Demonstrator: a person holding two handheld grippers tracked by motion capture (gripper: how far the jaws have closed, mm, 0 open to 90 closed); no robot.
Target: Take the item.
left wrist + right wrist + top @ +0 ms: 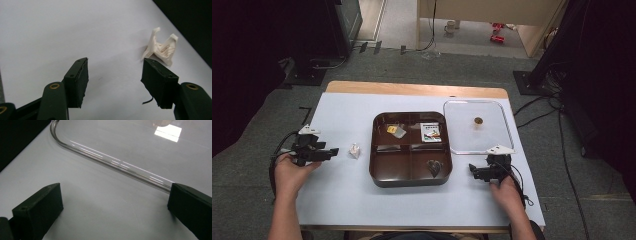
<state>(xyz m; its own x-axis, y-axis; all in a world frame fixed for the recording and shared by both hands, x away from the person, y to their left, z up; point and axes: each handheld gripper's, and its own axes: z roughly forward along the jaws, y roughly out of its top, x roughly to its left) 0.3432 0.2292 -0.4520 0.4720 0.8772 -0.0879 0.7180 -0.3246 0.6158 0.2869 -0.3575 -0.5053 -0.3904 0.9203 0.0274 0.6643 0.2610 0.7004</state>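
A white tabletop (337, 200) spreads before me. My left tool (113, 77) and right tool (115, 207) both gape empty. At ten o'clock lies a white clip (162, 47); likely I'll grab it next, for the brown tray (379, 177).

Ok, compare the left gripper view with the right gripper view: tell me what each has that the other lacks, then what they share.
Left gripper view alone: the small white plastic piece lying on the table just beyond the left gripper, near one fingertip. Right gripper view alone: the curved rim of the clear lid, lying flat ahead of the right gripper, with a bright light reflection on it. Shared: the pale table surface, a pair of black jaws standing apart with nothing between them, and a dark area beyond the table edge.
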